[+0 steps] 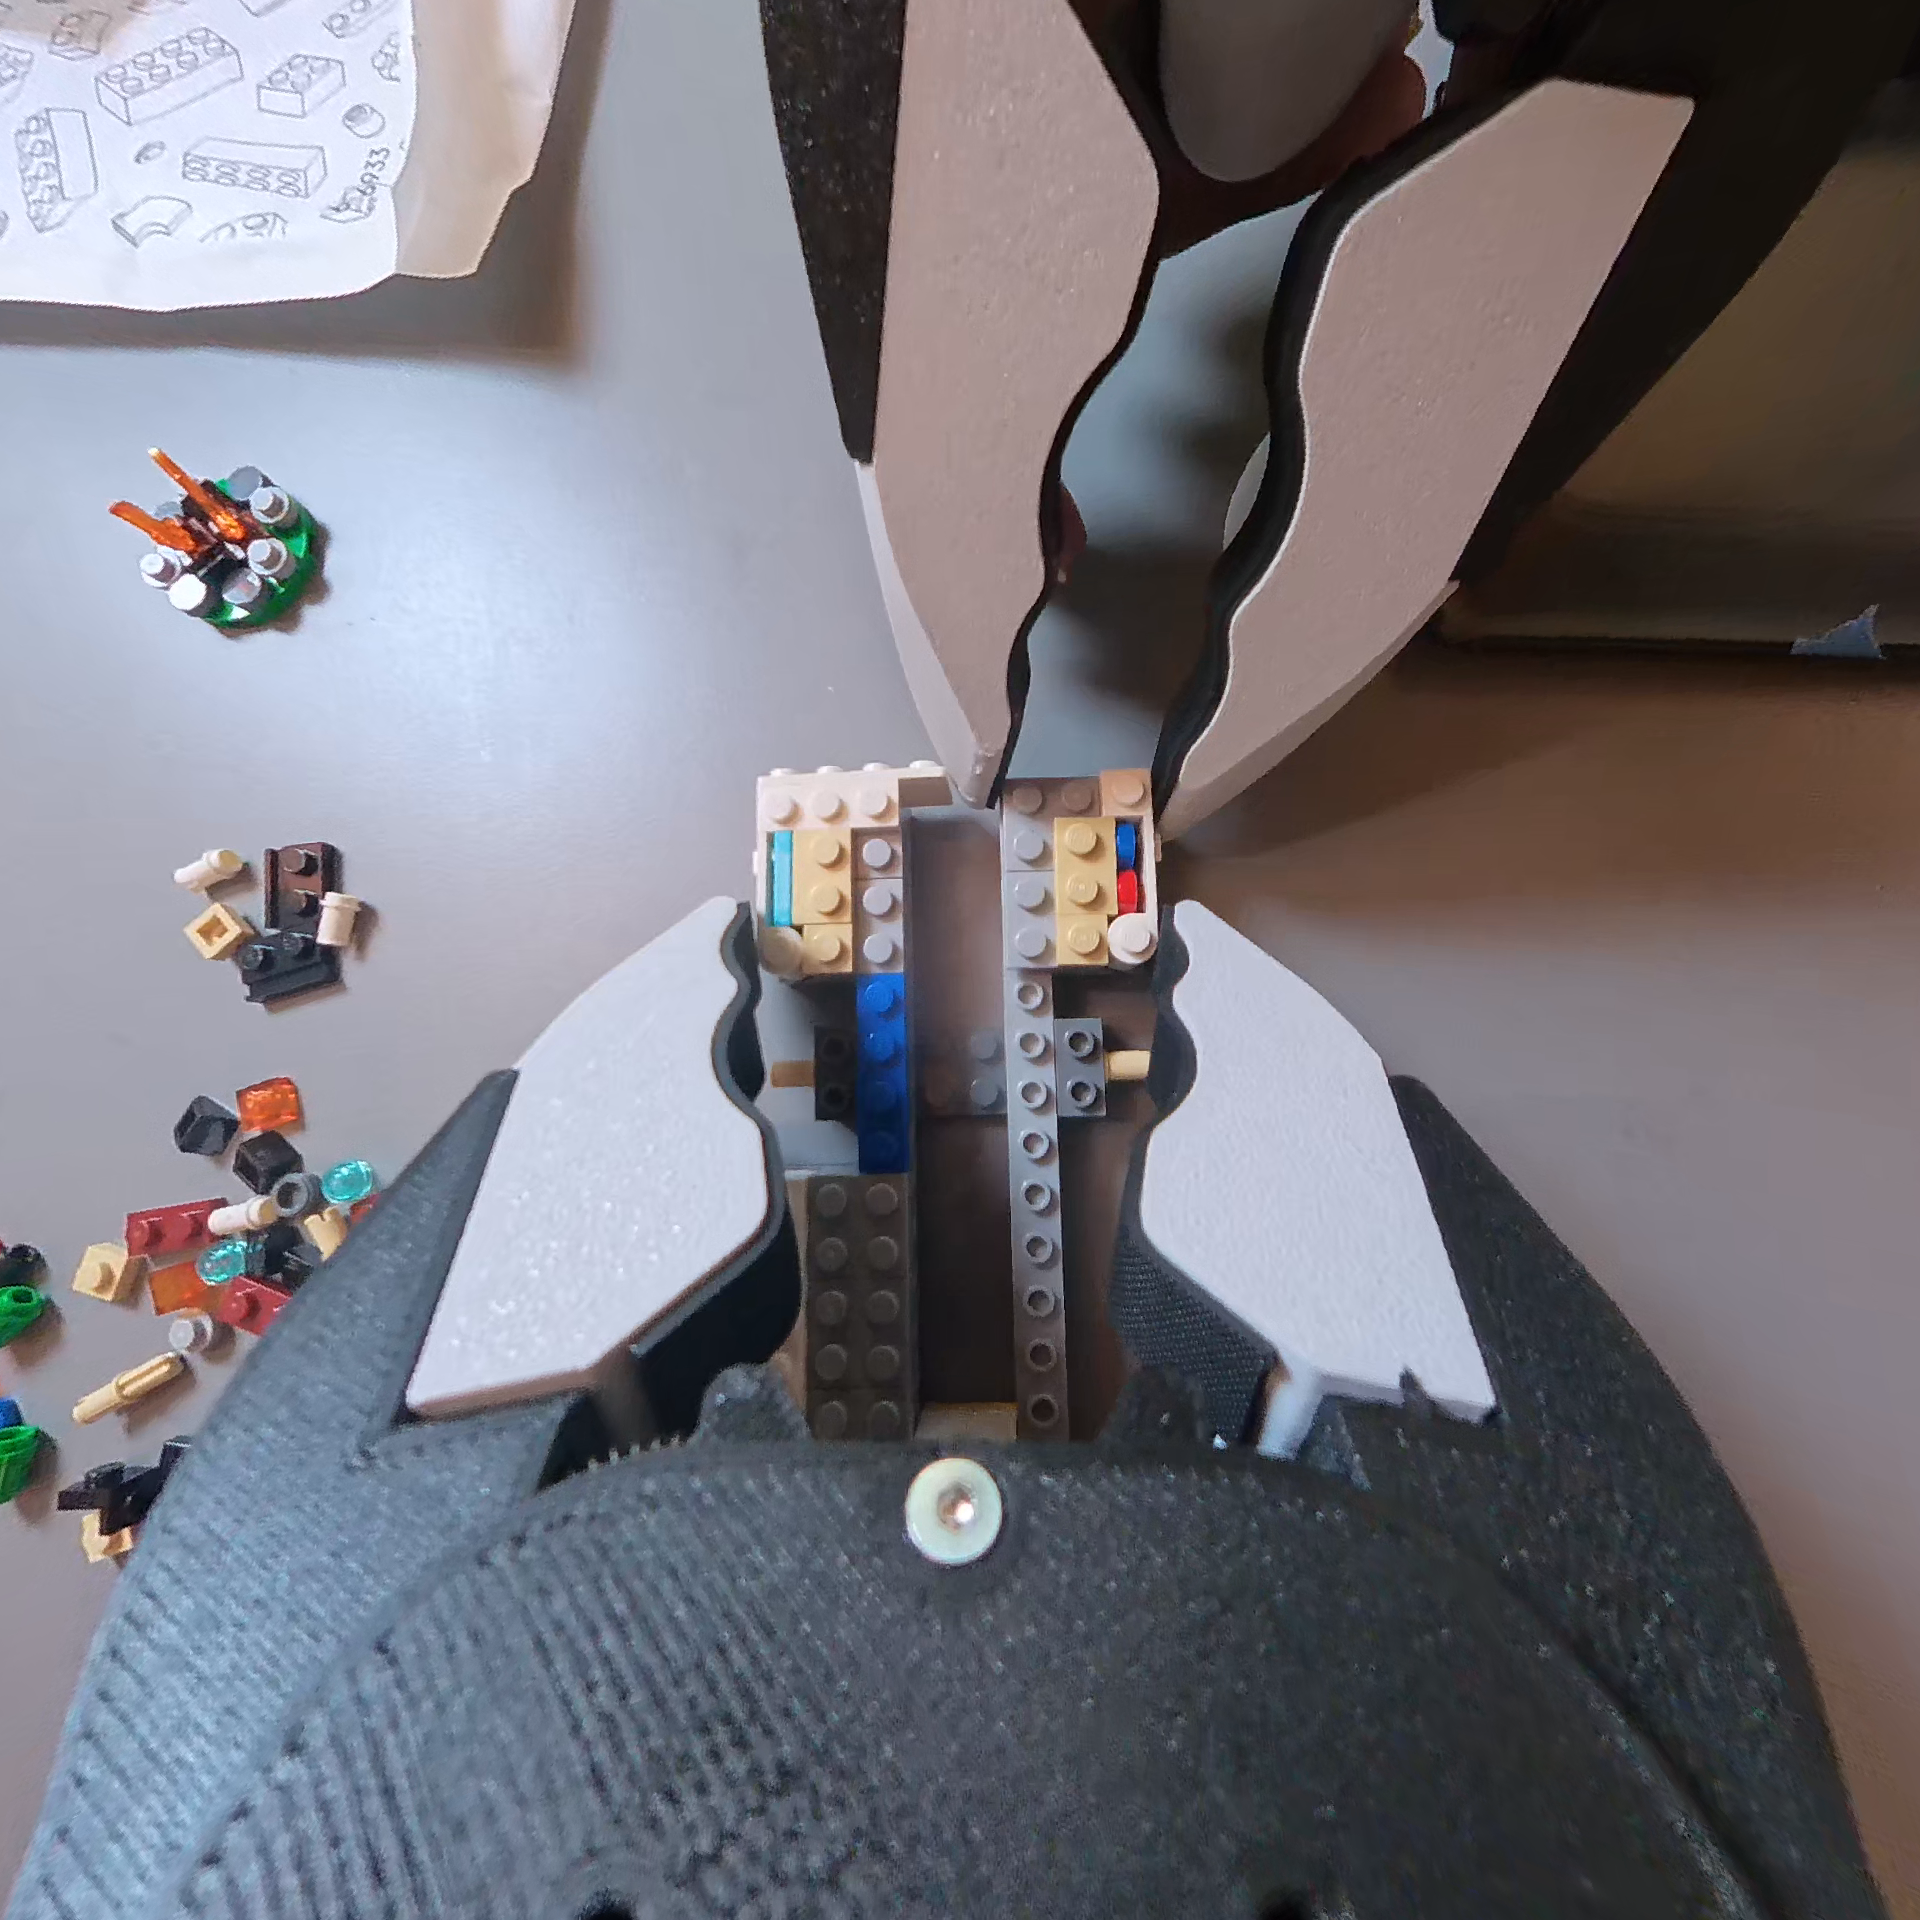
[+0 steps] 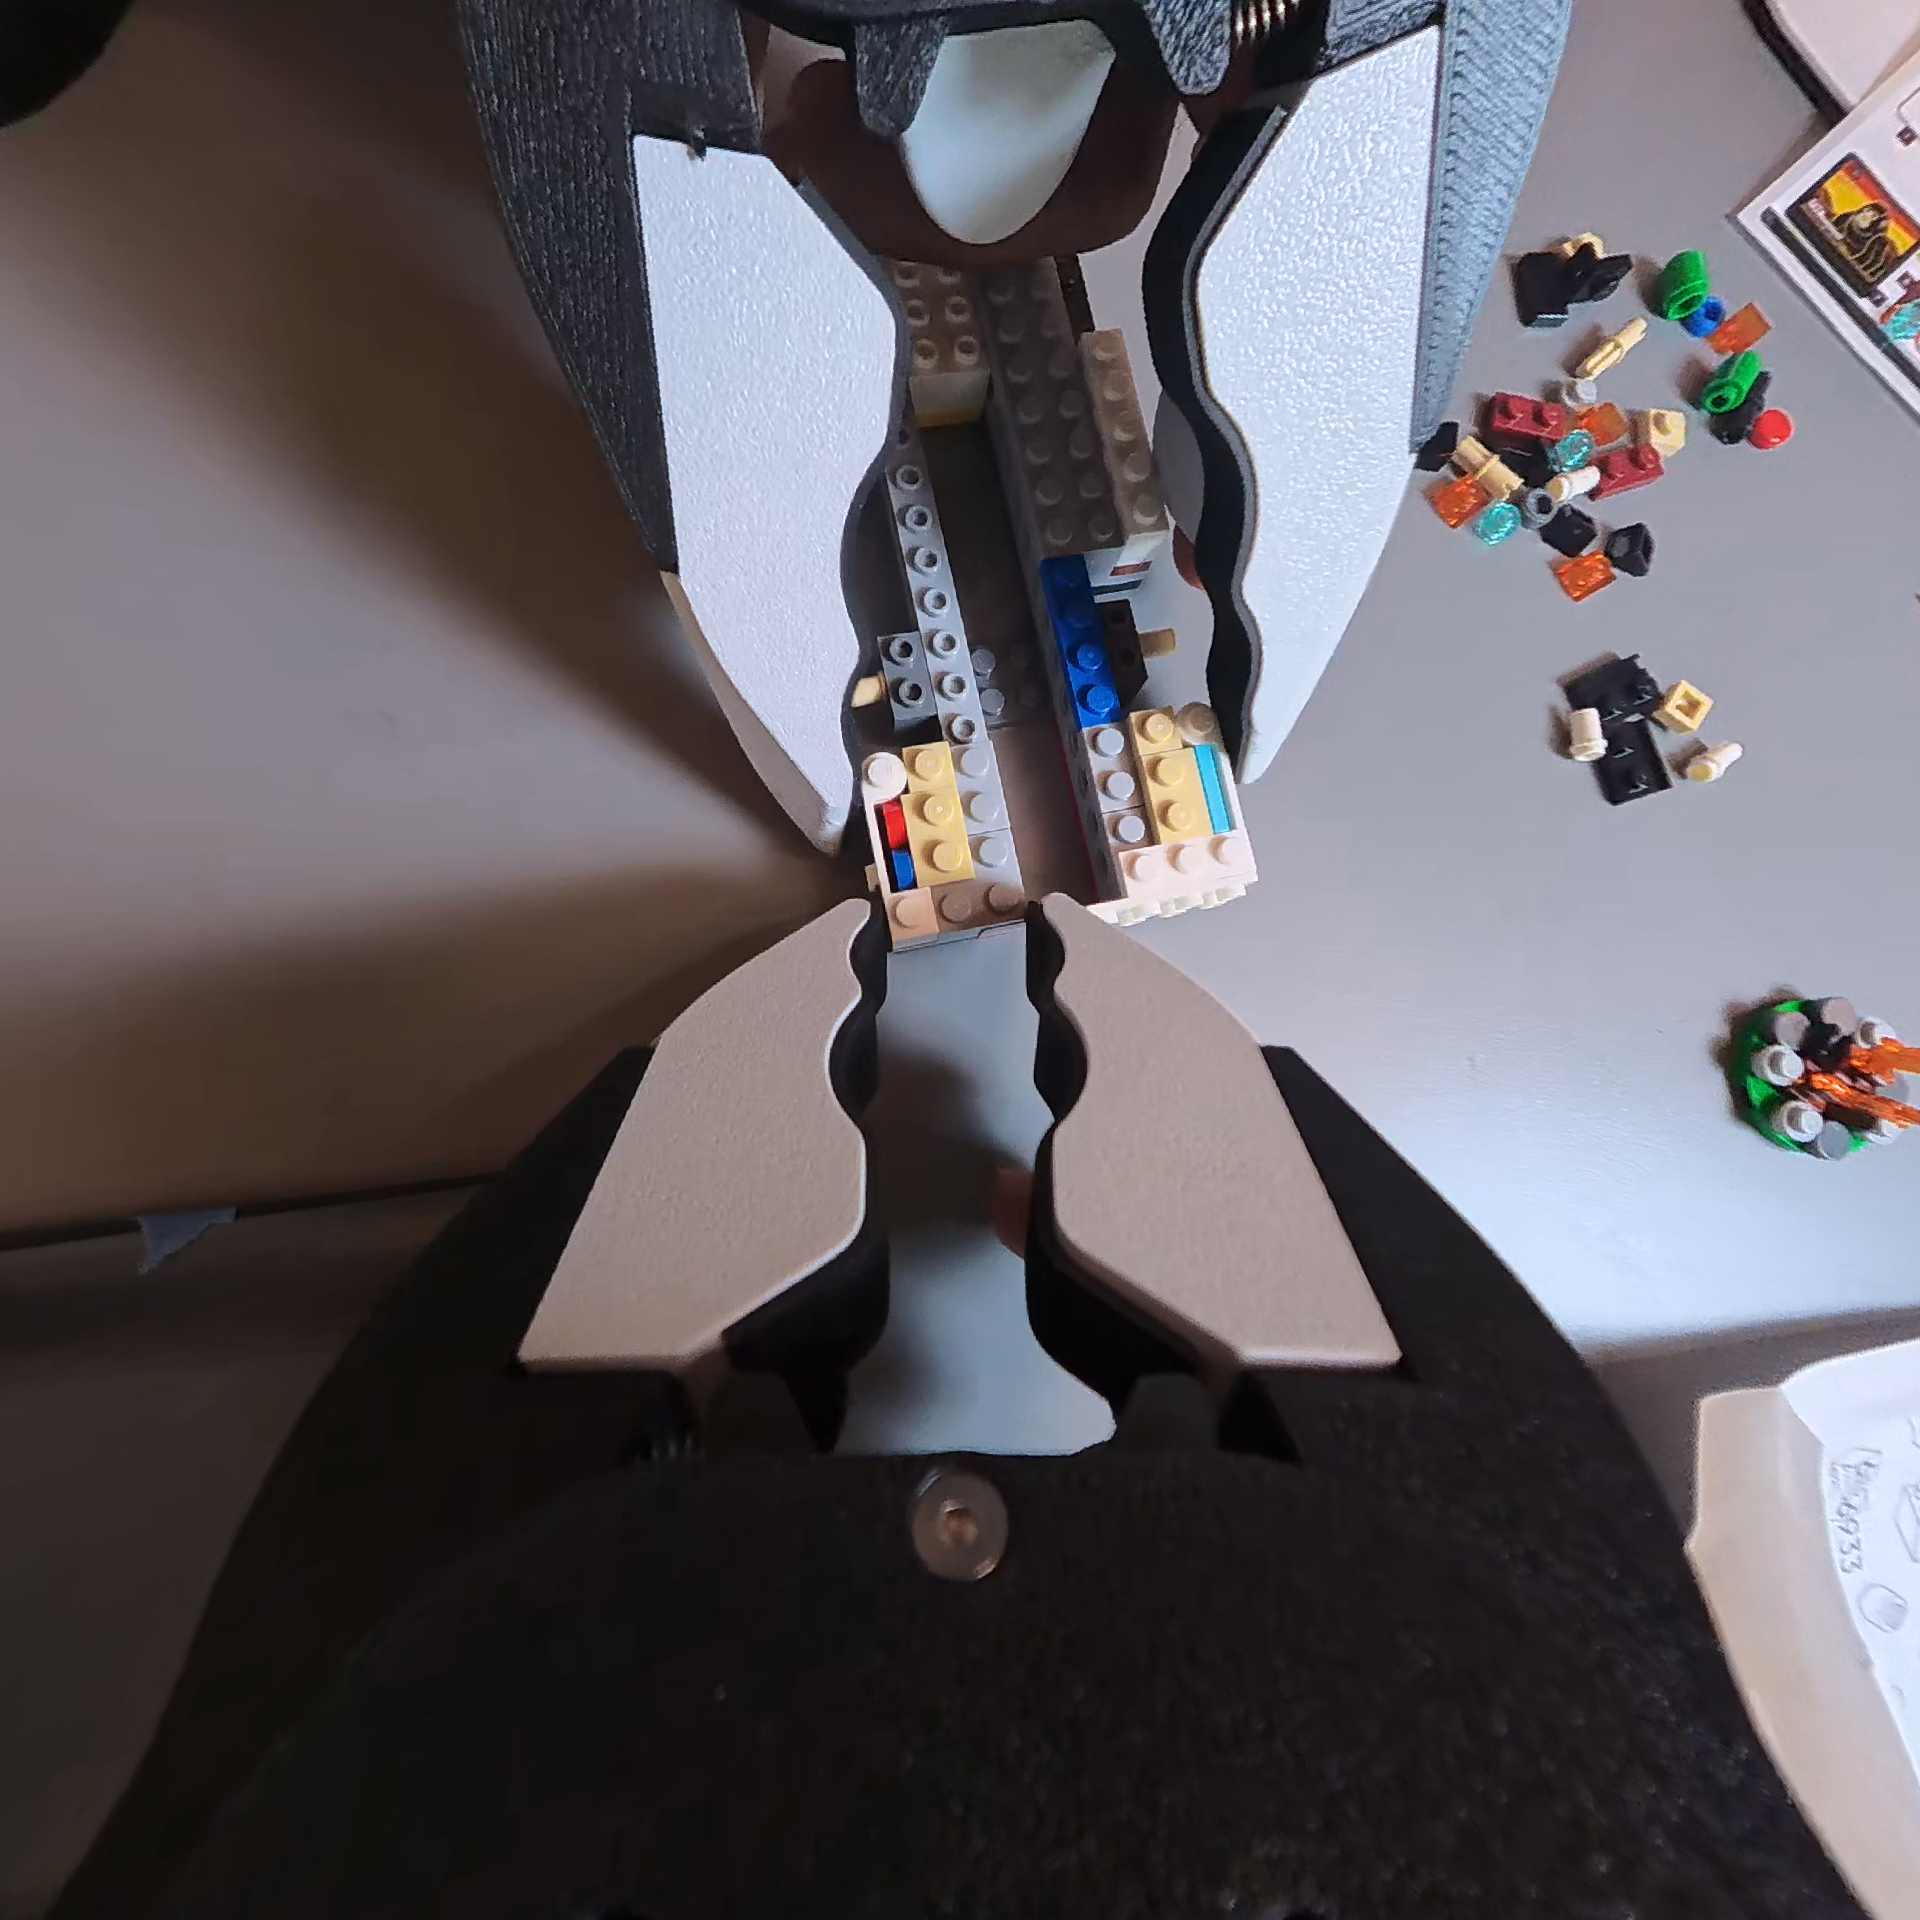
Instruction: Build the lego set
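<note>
Left wrist view: the long grey-and-tan brick lego model lies lengthwise between the left gripper's wide-spread fingers. Beyond the model's far end, the right gripper stands nearest, narrowly parted around its tan end bricks; whether it grips them I cannot tell.

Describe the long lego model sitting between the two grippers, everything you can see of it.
The lego model is a long, narrow, half-built plastic frame lying flat on the grey table. Two rails, one a light grey holed strip, run lengthwise with a gap between. A blue brick and grey plates bridge the middle, tan pegs poking sideways. One end carries tan, white and grey blocks with red and blue bits. The left gripper straddles its sides; the right gripper meets that end.
</note>
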